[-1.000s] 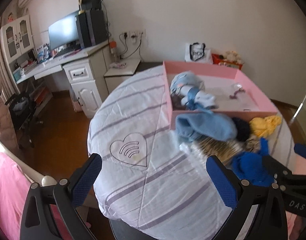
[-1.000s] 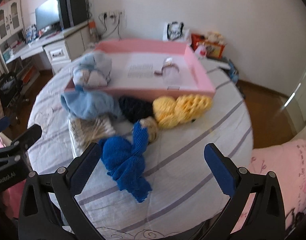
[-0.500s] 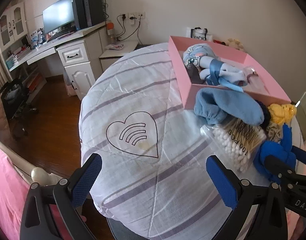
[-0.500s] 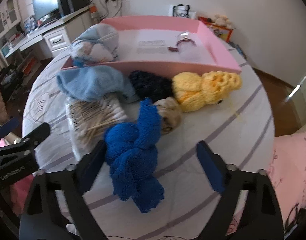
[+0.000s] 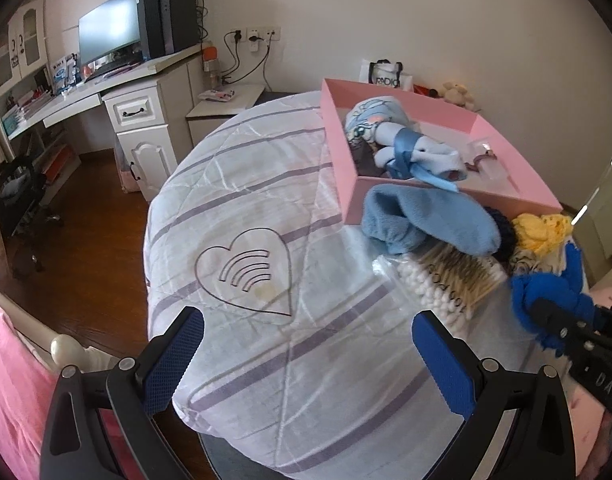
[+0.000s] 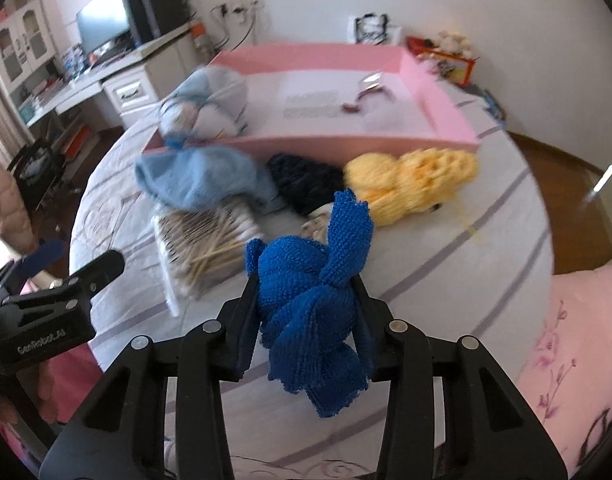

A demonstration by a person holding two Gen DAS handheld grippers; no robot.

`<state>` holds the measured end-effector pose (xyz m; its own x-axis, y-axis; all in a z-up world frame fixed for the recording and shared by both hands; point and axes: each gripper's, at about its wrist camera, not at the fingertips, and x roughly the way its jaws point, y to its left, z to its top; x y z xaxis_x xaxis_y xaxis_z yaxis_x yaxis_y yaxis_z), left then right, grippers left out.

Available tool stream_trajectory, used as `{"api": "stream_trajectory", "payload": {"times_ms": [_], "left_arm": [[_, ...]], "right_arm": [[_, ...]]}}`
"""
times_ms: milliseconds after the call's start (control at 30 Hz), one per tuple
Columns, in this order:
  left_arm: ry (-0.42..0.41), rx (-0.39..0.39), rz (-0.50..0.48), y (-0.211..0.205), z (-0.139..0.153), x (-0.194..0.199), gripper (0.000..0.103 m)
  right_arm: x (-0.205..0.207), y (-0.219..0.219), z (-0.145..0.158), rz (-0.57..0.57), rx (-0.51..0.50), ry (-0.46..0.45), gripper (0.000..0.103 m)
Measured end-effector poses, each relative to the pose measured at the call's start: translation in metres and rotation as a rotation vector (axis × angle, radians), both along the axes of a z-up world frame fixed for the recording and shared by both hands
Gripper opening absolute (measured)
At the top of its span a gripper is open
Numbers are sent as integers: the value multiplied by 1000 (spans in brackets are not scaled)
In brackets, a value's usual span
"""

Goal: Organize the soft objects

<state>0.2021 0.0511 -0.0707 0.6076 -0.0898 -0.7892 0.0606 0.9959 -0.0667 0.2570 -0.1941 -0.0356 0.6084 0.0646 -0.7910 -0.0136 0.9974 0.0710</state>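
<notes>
Right gripper (image 6: 306, 320): fingers had just closed onto the blue knit (image 6: 314, 300).
Left gripper (image 5: 306, 364): wide open, empty.
Risk: the floppy knit could slip free.

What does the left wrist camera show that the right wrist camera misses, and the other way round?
Only the left wrist view shows the heart outline stitched on the striped quilt and the left tongs standing open over bare quilt. Only the right wrist view shows the right tongs, which have just been closing, now squeezing the knotted royal-blue knitted cloth. Both views share the shallow pink tray, the light-blue fleece sock, the yellow crocheted piece and the clear pack of cotton swabs.
</notes>
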Motion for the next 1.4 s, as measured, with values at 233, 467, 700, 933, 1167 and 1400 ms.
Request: {"api": "stream_trajectory", "payload": {"times_ms": [233, 467, 700, 933, 1167, 1400], "left_arm": [[-4, 0, -14, -17, 12, -5, 103], [-6, -45, -32, -29, 24, 1, 103], [-7, -49, -62, -52, 31, 19, 103], [-4, -30, -34, -76, 21, 44, 103], [32, -41, -49, -92, 6, 69, 76], [7, -7, -86, -102, 0, 74, 19]], "right_arm": [[-2, -28, 16, -44, 42, -57, 38], [0, -54, 37, -85, 79, -136, 39], [20, -83, 36, -152, 76, -147, 39], [39, -94, 20, -131, 100, -122, 39], [54, -101, 14, -124, 117, -110, 40], [53, -99, 14, -120, 123, -109, 40]]}}
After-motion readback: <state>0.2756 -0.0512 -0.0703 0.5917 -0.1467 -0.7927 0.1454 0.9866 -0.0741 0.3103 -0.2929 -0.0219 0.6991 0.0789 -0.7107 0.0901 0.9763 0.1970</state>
